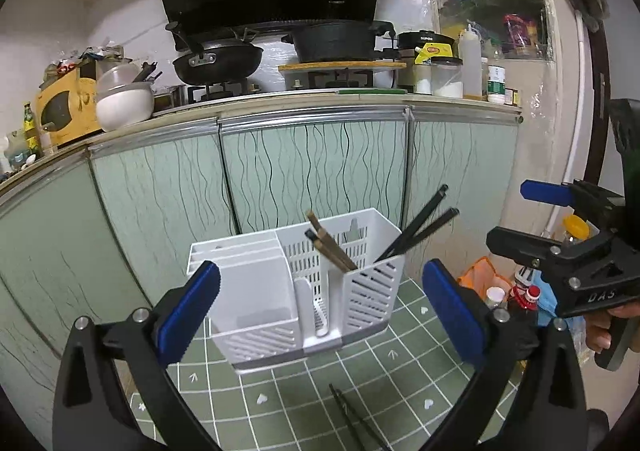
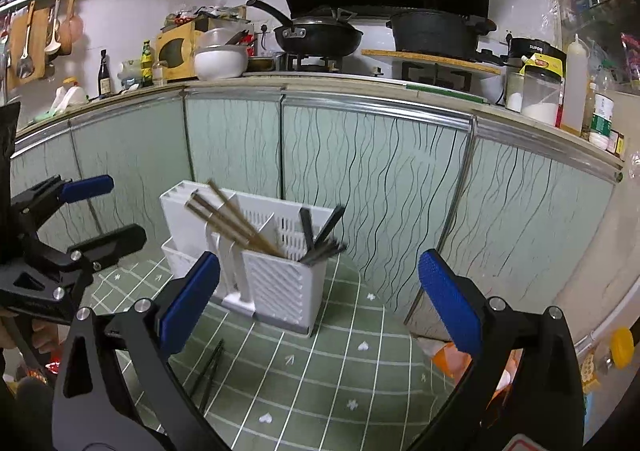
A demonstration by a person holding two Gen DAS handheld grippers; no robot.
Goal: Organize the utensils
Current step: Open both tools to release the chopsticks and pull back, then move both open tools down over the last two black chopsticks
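A white slotted utensil holder (image 1: 304, 283) stands on the green grid mat (image 1: 360, 391); it also shows in the right wrist view (image 2: 272, 283). Brown chopsticks (image 1: 330, 245) and black chopsticks (image 1: 420, 229) lean in its compartments, also seen from the right as brown chopsticks (image 2: 236, 221) and black chopsticks (image 2: 322, 235). A black chopstick pair (image 1: 354, 417) lies on the mat in front of the holder, also in the right wrist view (image 2: 208, 373). My left gripper (image 1: 320, 311) is open and empty just before the holder. My right gripper (image 2: 318, 303) is open and empty, to the holder's right.
Green cabinet doors (image 1: 312, 171) stand right behind the holder. The counter above carries a wok (image 1: 218, 63), a pot (image 1: 340, 37) and jars (image 1: 444, 79). Bottles and an orange bag (image 1: 486, 281) sit on the floor at the right.
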